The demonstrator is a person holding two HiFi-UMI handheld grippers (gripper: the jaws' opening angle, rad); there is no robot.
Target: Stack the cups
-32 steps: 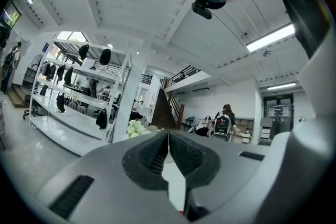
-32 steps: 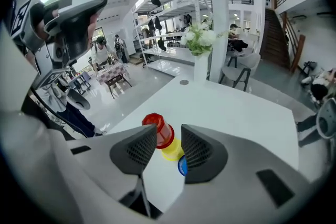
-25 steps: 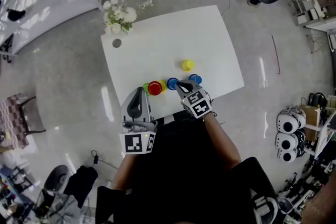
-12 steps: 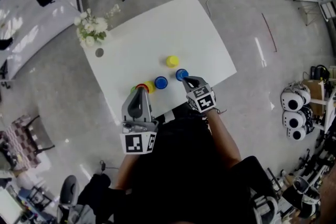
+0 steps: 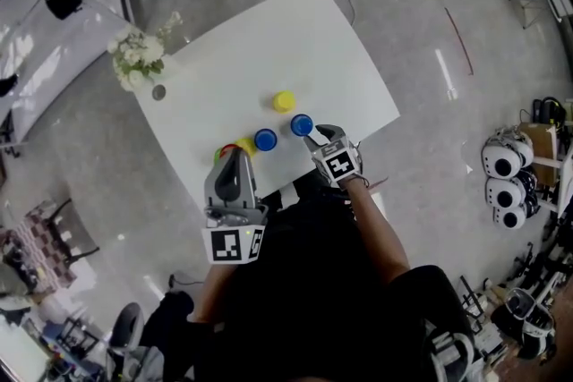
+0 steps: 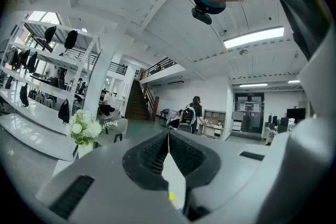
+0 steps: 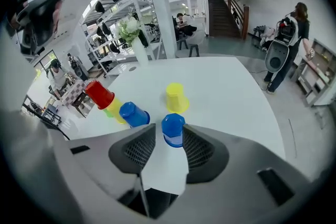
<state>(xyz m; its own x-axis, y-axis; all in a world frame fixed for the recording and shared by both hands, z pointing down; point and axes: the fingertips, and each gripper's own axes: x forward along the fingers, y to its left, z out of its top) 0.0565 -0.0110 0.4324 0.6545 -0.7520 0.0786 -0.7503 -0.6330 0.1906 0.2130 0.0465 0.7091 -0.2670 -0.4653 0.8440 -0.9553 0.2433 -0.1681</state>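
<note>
Right gripper (image 7: 169, 134) points down at the near edge of the white table (image 5: 269, 40), jaws apart, just been opening. Blue cup (image 7: 173, 130) stands upside down between the jaw tips, not clamped. Second blue cup (image 7: 134, 114) just left of it, yellow cup (image 7: 177, 97) behind. Red cup (image 7: 98, 94) tops a stack (image 7: 116, 113) further left. Left gripper (image 6: 169, 136) level, jaws closed together, nothing between them

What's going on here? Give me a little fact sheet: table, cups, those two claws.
Table: white, cups upside down
Loose: yellow cup, blue cup, second blue cup
Stack: red cup on top, yellow and green beneath
Right gripper: open, jaws just been opening, second blue cup between them
Left gripper: shut, empty
</note>
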